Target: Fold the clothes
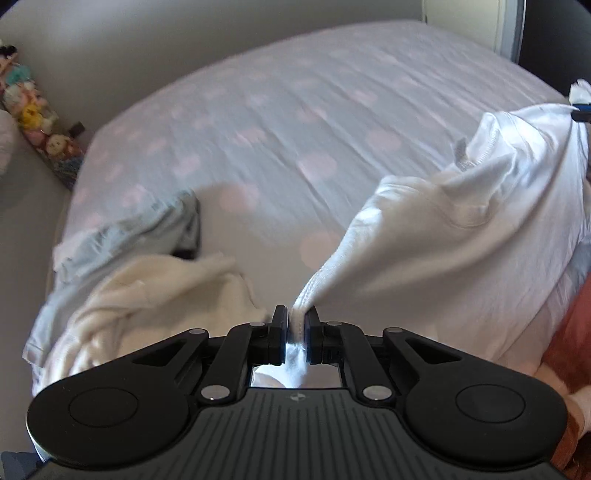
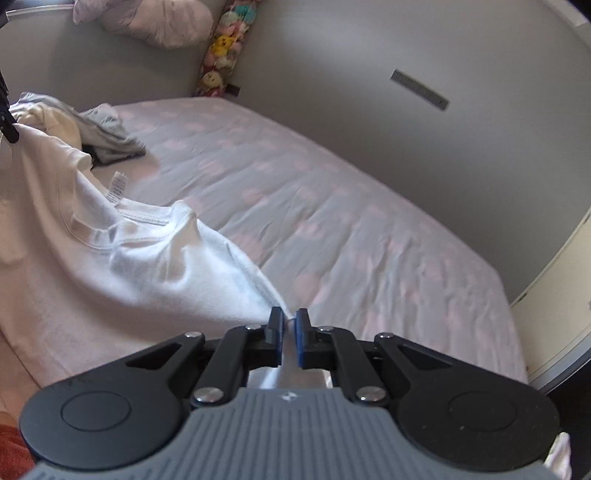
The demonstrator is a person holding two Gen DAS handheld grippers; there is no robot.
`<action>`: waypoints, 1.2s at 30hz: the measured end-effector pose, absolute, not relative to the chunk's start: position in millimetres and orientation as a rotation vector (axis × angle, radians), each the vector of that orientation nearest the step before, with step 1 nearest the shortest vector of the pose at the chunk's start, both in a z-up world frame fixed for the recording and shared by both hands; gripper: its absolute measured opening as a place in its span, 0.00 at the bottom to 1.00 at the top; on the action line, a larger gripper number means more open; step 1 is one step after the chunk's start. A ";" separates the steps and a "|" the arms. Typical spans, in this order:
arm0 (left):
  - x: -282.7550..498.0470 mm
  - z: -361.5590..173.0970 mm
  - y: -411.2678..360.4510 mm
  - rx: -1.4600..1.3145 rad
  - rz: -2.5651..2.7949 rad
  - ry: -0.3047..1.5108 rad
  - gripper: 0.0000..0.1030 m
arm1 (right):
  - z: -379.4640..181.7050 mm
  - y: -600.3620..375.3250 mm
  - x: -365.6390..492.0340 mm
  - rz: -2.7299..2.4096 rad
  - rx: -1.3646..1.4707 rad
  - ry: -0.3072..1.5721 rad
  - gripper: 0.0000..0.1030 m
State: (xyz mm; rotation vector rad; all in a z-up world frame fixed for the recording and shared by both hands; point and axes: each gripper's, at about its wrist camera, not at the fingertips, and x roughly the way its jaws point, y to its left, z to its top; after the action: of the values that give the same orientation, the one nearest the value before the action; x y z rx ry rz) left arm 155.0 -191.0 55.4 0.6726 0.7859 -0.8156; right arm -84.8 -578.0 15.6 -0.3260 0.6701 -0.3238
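the white t-shirt (image 1: 461,236) is pinched at its shoulders by the left gripper (image 1: 295,332) and right gripper (image 2: 288,332), jaws narrowed on cloth, hanging between them above the bed (image 2: 332,229). both corners should be kept level and taut so it can be laid flat.

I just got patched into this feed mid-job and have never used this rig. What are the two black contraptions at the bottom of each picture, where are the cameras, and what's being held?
There is no robot arm: a person holds a two-finger tool in each hand, and each tool carries a wide-angle camera looking forward along its fingers. One picture is from the left tool, the other from the right tool. Both are clamped shut on edges of the same white T-shirt, which hangs stretched between them above the bed with its pink-spotted sheet. A pile of other clothes, cream and grey, lies on the bed waiting. A pillow and a colourful bolster sit by the wall.
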 end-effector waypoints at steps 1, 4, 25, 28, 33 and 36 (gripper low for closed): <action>151.4 74.5 -188.9 0.650 -0.801 0.737 0.07 | 31.2 -576.9 -90.4 -0.349 -0.336 0.635 0.07; 132.2 129.6 -204.6 0.582 -0.773 0.592 0.07 | 80.0 -569.7 -109.5 -0.417 -0.367 0.516 0.07; 22.2 323.6 -165.9 0.365 -0.725 0.088 0.06 | 307.2 -506.3 -260.4 -0.633 -0.363 -0.079 0.00; 23.9 294.2 -172.4 0.436 -0.764 0.196 0.06 | 279.8 -509.2 -249.2 -0.488 -0.277 0.055 0.01; 22.5 225.0 -180.1 0.571 -0.748 0.351 0.06 | 181.5 -492.5 -213.7 -0.281 -0.182 0.306 0.01; 27.8 199.9 -164.7 0.550 -0.714 0.404 0.06 | 123.8 -478.9 -194.2 -0.136 -0.130 0.431 0.05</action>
State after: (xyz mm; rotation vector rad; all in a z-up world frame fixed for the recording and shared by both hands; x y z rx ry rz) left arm 27.8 -164.7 199.9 0.5503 0.4042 -0.7143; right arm -194.2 -478.9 123.8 -0.1300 0.4307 -0.1356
